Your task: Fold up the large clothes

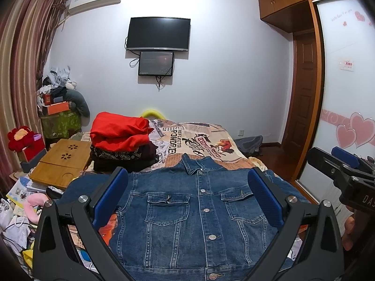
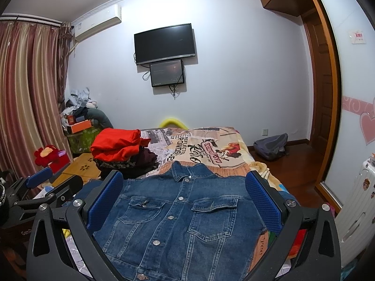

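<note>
Blue-padded fingers of the left gripper point(image 1: 187, 199) stand spread wide, and between them nothing is pinched; the denim jacket point(image 1: 199, 215) lies below them. It is buttoned, front side up, flat on the near end of the bed point(image 1: 211, 138), with the collar toward the far edge. The right gripper point(image 2: 184, 201) is spread the same way above the jacket and also holds nothing.

At the far left part of the bed there is a pile of folded clothes point(image 1: 121, 145), with a red piece on top. Only the left wrist view shows the wooden lap tray point(image 1: 59, 164) fully, beside the bed's left edge, and the right gripper at its right border. Only the right wrist view shows the grey backpack point(image 2: 270, 148) on the floor past the bed's right edge, and a white suitcase point(image 2: 354, 210).
</note>
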Demonstrator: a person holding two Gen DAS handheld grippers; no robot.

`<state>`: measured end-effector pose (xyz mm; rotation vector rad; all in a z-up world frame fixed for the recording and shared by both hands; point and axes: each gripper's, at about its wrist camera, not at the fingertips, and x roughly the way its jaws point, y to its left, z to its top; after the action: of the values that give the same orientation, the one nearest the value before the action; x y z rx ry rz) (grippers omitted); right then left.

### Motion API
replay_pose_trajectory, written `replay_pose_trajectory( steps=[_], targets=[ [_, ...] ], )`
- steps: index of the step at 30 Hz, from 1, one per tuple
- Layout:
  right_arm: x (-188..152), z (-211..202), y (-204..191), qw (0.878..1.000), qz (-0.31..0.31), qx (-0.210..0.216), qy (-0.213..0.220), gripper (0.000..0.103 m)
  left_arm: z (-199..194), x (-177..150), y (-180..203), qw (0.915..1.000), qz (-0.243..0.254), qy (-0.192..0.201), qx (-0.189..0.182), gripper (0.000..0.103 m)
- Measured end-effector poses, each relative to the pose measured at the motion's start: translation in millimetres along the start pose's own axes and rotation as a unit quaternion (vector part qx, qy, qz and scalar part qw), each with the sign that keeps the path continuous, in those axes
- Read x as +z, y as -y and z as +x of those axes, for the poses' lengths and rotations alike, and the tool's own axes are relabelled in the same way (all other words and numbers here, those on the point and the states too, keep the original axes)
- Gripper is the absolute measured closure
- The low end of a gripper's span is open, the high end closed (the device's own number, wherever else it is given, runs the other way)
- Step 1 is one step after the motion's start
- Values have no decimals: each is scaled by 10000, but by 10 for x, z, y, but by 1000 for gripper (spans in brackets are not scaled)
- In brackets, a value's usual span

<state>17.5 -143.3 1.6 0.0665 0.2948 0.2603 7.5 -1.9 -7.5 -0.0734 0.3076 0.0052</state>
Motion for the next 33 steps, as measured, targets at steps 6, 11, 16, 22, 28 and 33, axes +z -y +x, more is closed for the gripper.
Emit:
replay_pose_trajectory(
  steps=[6, 11, 16, 22, 28, 33],
  targets=[
    [-6, 16, -6, 10000, -8, 4, -24, 0, -2, 8, -11, 10000, -15, -14, 5, 0],
    [-9, 18, -20, 10000, -9, 10, -29, 0, -4, -2, -16, 10000, -41, -28, -3, 0],
    [-8, 18, -11, 10000, -5, 8, -31, 0, 5, 12, -34, 10000, -58, -38, -20, 0],
    [-10, 22, -9, 10000, 3, 9, -36, 0, 2, -3, -33, 10000, -59, -43, -22, 0],
    [-10, 24, -17, 10000, -5, 2, -40, 0, 12, 7, -45, 10000, -59, -44, -19, 0],
    [-11, 27, -14, 10000, 6, 6, -45, 0, 21, 8, -53, 10000, -65, -56, -23, 0]
  ],
)
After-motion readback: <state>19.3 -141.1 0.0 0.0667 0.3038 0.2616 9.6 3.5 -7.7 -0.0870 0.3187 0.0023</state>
